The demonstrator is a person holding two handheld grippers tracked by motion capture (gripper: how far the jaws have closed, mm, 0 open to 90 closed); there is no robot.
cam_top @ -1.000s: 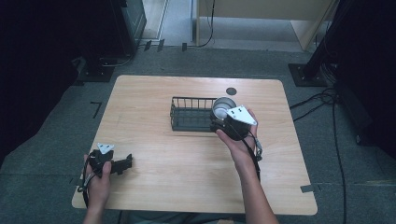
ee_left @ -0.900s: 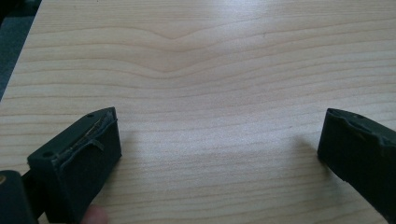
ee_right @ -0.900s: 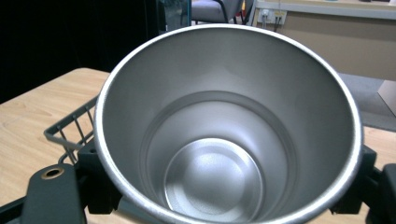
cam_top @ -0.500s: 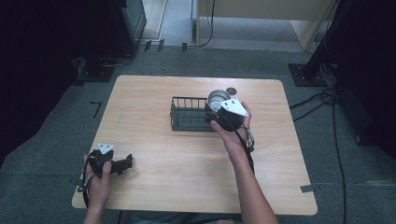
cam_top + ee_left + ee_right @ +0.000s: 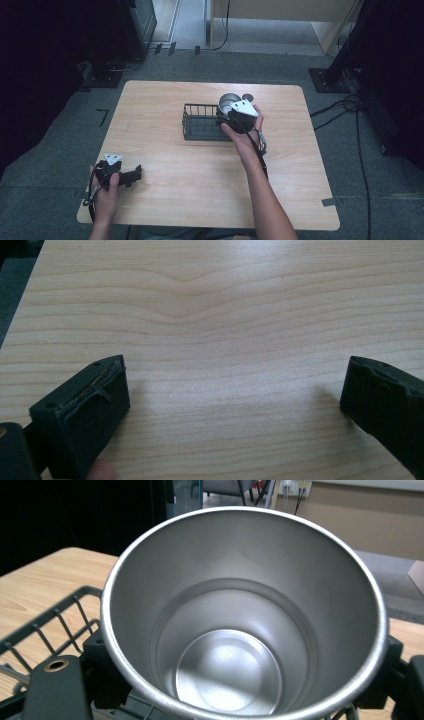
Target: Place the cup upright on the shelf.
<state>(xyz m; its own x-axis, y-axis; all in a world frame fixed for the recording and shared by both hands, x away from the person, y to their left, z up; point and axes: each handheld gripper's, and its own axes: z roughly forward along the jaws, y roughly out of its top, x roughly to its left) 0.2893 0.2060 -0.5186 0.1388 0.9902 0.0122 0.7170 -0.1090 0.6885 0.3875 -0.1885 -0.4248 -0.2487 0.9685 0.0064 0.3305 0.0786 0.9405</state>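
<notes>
Cup [image 5: 228, 103] above basket's [image 5: 194, 129] right end

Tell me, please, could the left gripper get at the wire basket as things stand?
Probably yes: the left gripper is open and bare table lies between it and the wire basket, though the right gripper holds a steel cup there.

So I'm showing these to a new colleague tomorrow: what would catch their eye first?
Probably the shiny steel cup, empty, held in the right tongs over the right end of the black wire basket at mid-table. Next, the left tongs, open with nothing between them, resting near the near-left corner of the pale wooden table.
</notes>
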